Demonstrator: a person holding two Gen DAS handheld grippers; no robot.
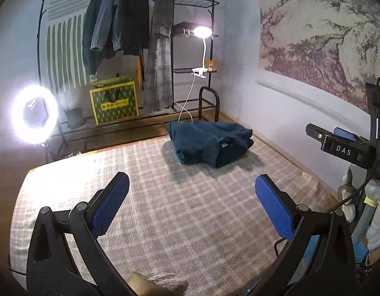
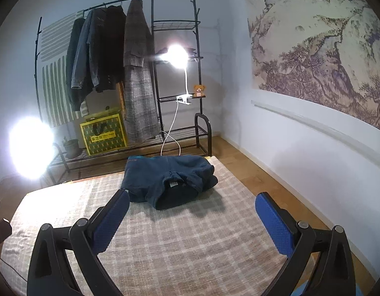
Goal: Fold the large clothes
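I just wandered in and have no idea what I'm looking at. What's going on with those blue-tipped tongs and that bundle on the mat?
A person is holding two handheld grippers to fold clothes. Right now neither touches anything: the left gripper and the right gripper both hang open above the checked mat, fingers spread wide. A dark blue garment lies folded into a compact bundle at the mat's far end, ahead of both grippers. Behind it, coats hang on a black clothes rack.
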